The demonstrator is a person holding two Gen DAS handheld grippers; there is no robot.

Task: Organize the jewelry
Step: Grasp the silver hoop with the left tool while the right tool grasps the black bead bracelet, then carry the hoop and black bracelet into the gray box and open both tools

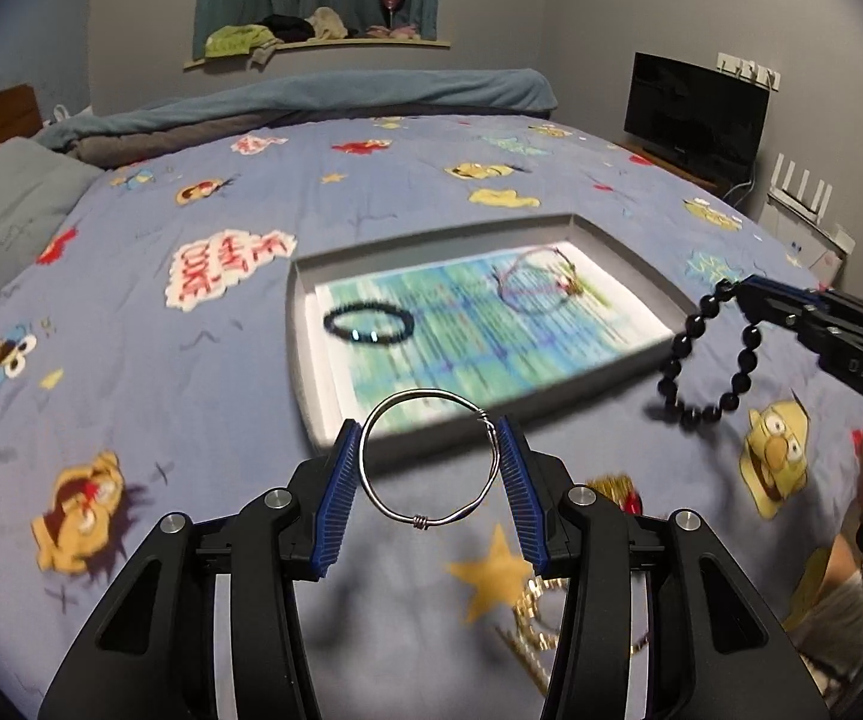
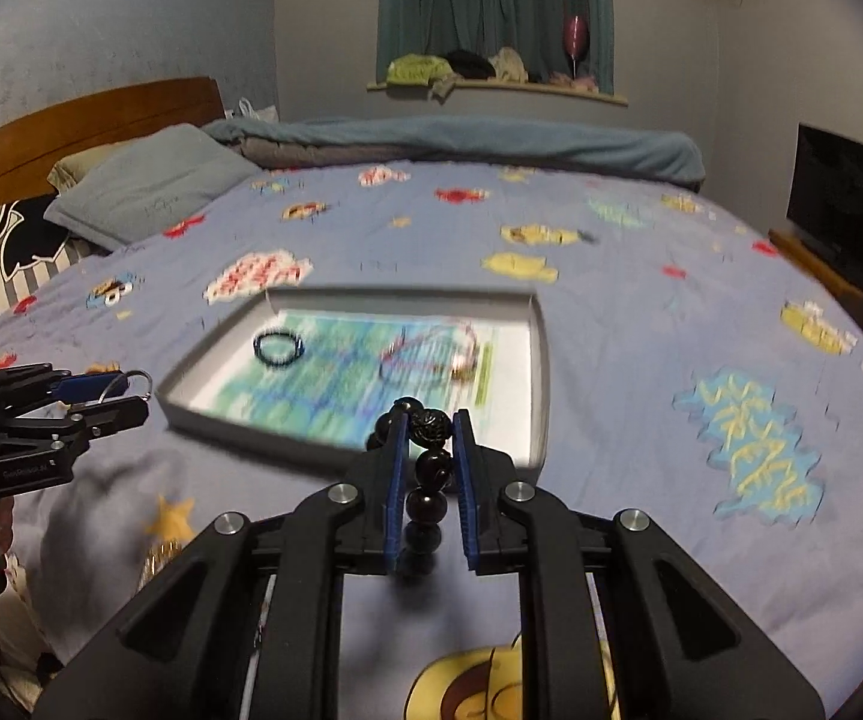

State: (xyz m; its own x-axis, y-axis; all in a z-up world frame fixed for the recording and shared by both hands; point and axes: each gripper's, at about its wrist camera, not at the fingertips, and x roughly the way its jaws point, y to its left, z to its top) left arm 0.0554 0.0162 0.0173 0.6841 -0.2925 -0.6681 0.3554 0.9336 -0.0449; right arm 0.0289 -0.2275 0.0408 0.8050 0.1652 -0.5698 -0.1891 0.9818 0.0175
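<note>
Left gripper (image 1: 429, 456): your blue pads are closed across a thin silver wire bangle (image 1: 431, 461), which stands upright between them, pinched at its two sides. The hold is across the ring's width, so squeeze no harder; the wire looks likely to bend.

Right gripper (image 2: 428, 420): your pads are clamped narrow on one carved bead of the black bead bracelet (image 2: 428, 474). In the left wrist view the rest of the strand hangs free below the tips as a loop (image 1: 704, 360).

Tray (image 1: 629, 258): the shallow grey tray lies on the bedspread (image 1: 131, 330) just ahead of both grippers, with a printed sheet (image 1: 449, 324) lining its floor. A small dark bracelet (image 1: 368, 327) lies at the sheet's left, a red cord bracelet (image 1: 530, 282) at its right.

Where your pieces are: both are in the air, short of the tray's near rim, not yet over it.

How to place them, in my judgement: carry each over the rim before lowering. Aim the bangle at the bare patch of sheet between the two pieces already there, towards the near side. Lay the bead loop at the near right corner, letting the hanging end touch down first so that it settles flat.

Watch for: the swinging loop catching the rim, and beads landing on the red cord.

Other: something gold (image 1: 539, 618) lies on the bedspread under your left gripper; blur hides what it is.
</note>
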